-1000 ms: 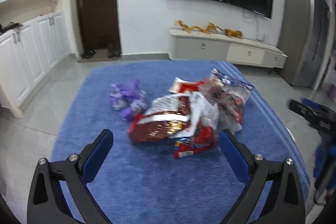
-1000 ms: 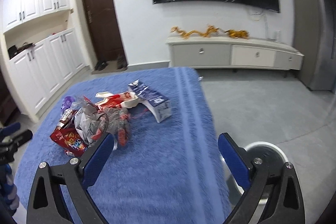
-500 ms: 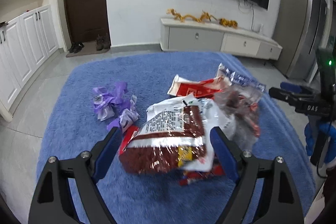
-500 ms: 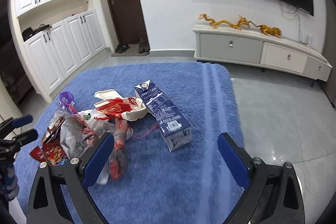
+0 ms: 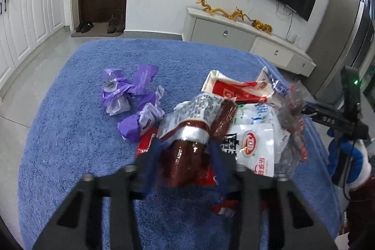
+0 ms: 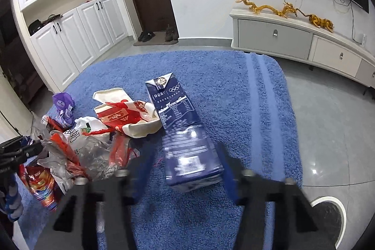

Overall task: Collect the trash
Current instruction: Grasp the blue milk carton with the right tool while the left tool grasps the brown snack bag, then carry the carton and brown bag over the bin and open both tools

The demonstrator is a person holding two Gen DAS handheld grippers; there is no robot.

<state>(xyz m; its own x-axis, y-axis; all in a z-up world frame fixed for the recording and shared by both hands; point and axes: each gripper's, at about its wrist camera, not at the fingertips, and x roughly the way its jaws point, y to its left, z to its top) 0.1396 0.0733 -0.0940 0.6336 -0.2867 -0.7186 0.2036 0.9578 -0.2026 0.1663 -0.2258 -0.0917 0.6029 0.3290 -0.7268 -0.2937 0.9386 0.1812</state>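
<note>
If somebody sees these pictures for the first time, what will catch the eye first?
First, the heap of crumpled snack wrappers on the blue rug, where the left gripper has just closed on a dark red snack bag. Beside the heap, the right gripper, also just closing, frames a navy milk carton.

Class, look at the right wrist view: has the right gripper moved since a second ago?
Yes. The right gripper has advanced over the blue rug to the navy carton, its jaws just closing around it.

bare blue rug [image 6: 234,76] beyond wrapper pile [image 6: 93,132]
</note>
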